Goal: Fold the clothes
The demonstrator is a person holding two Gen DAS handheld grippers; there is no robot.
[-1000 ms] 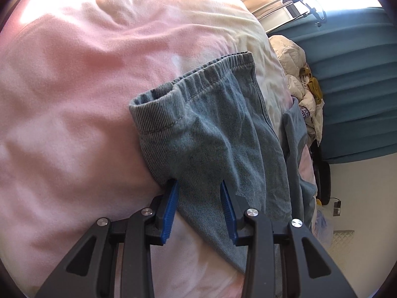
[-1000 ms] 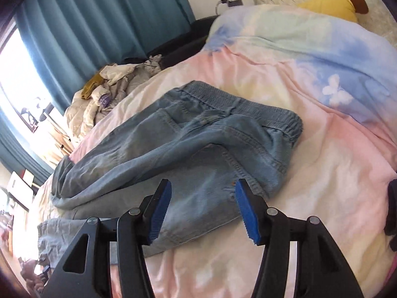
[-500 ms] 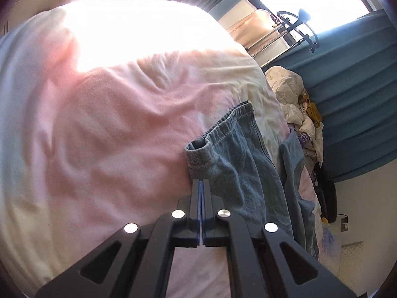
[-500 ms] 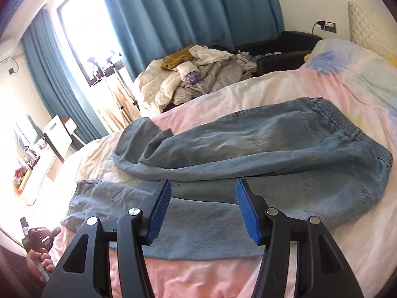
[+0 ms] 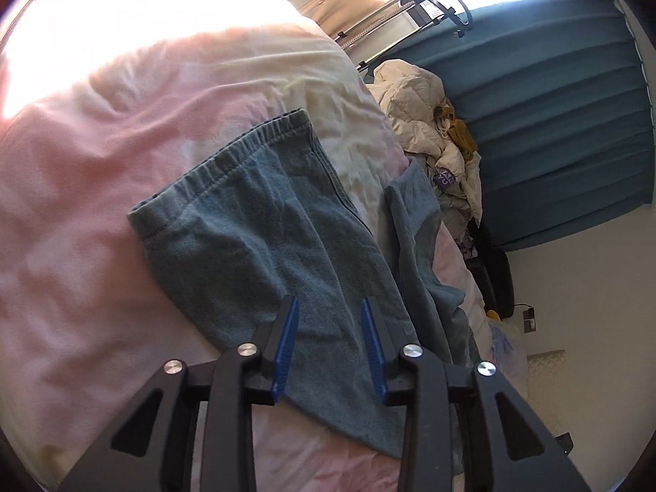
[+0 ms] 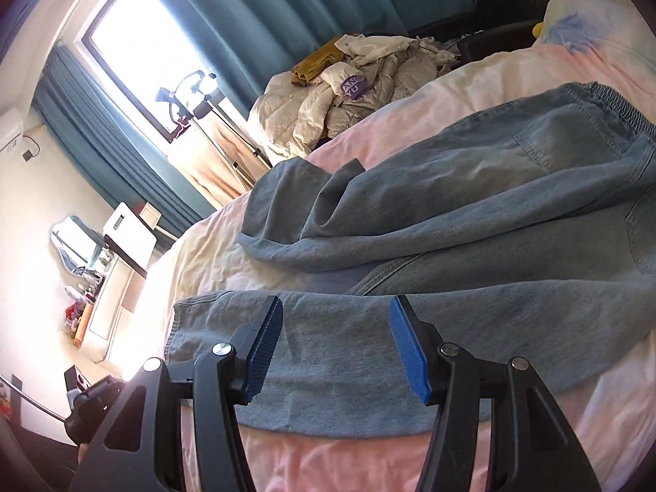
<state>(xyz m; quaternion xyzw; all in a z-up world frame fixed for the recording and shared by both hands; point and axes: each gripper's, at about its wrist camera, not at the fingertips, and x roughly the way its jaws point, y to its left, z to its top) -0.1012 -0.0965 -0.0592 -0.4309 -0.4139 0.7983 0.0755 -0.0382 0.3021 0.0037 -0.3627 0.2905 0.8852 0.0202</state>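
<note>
Jeans lie spread on the pink bedcover, waistband toward the pillow end, both legs running toward the window side. Near leg lies fairly flat, its hem just ahead of the left tongs. Far leg is bunched, with its end turned over on itself.

Left tongs: apart, nothing between the blue pads, hovering over the near leg a little behind the hem. Right tongs: apart, empty, over the same leg further toward the seat.

Risks, as judgement:
- A pinch here may catch only the top layer of denim; the leg would then open instead of lifting as one piece.
- Pads may also take up the soft bedcover beneath, dragging it along.
- The far leg's rumpled end, if left unsmoothed, would give a lopsided fold.
- Uneven pull between the two tongs could twist the leg.

Against the earlier frames: the left jaws were fully together half a second ago at the leg's edge near the hem; they have just been opening and show no cloth between them. The hem now lies flatter. The right view has swung from the waistband end toward the legs, jaw gap unchanged.
</note>
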